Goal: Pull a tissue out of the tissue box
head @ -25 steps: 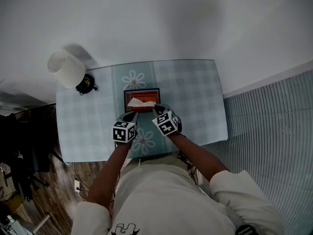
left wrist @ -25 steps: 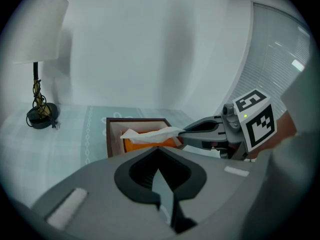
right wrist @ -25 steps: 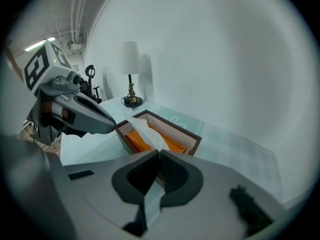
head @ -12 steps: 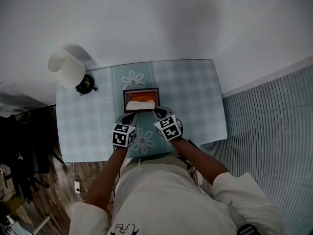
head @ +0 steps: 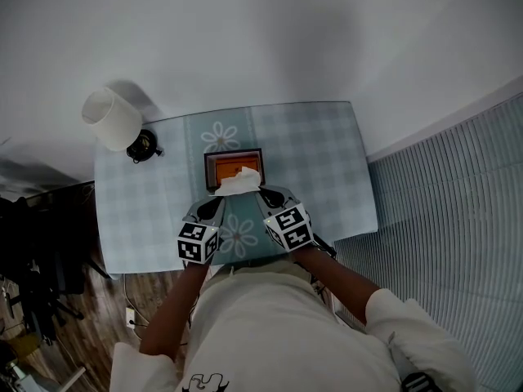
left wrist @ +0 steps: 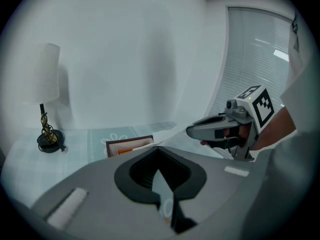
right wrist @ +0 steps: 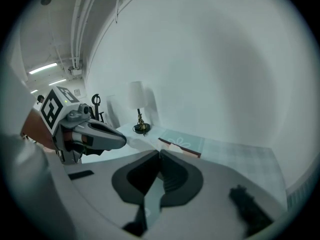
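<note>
The left claw [head: 217,200] is closed on one corner of the tissue [head: 239,183], which spans across to the right claw [head: 263,192], closed on the other corner. Both should rise straight and evenly, I judge, so the sheet neither tears nor drags its box along. The tissue box [head: 234,155] sits on the table [head: 327,162] just beyond and below both claw tips, orange showing inside its open top; whether the sheet has cleared it I cannot tell.

Lamp [head: 114,119] at far left corner, tissue box [head: 214,160] mid-table with tissue [head: 239,183] aloft above it, table [head: 327,162] bare to the right.
</note>
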Tool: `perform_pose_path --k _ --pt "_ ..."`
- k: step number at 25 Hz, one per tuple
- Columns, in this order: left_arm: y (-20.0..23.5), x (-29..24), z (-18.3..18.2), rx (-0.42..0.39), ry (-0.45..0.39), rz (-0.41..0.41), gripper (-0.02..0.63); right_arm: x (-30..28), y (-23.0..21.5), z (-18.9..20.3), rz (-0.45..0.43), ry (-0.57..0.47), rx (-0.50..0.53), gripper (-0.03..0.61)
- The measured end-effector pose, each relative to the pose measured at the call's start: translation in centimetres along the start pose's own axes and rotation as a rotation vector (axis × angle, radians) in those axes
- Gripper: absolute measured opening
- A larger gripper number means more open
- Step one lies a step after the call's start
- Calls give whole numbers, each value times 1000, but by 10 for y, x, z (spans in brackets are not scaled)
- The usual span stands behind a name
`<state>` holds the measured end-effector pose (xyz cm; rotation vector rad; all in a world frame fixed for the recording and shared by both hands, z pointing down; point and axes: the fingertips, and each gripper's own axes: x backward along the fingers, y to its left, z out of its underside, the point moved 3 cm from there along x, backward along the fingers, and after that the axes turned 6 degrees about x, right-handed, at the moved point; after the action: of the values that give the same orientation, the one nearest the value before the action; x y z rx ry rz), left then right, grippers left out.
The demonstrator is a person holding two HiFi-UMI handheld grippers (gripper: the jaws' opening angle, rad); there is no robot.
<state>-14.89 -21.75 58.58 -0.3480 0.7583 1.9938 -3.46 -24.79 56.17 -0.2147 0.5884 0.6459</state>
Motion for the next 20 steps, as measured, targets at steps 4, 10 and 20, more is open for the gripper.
perform_pose_path --k 4,10,20 --pt "-18 20 -18 -20 -59 10 5 24 7 -18 12 -58 -27 14" --pt "-54 54 -41 -12 -158 54 5 58 20 -29 22 -107 -49 14" --pt "-81 79 -55 -111 -201 85 5 99 36 -33 29 -154 -24 14"
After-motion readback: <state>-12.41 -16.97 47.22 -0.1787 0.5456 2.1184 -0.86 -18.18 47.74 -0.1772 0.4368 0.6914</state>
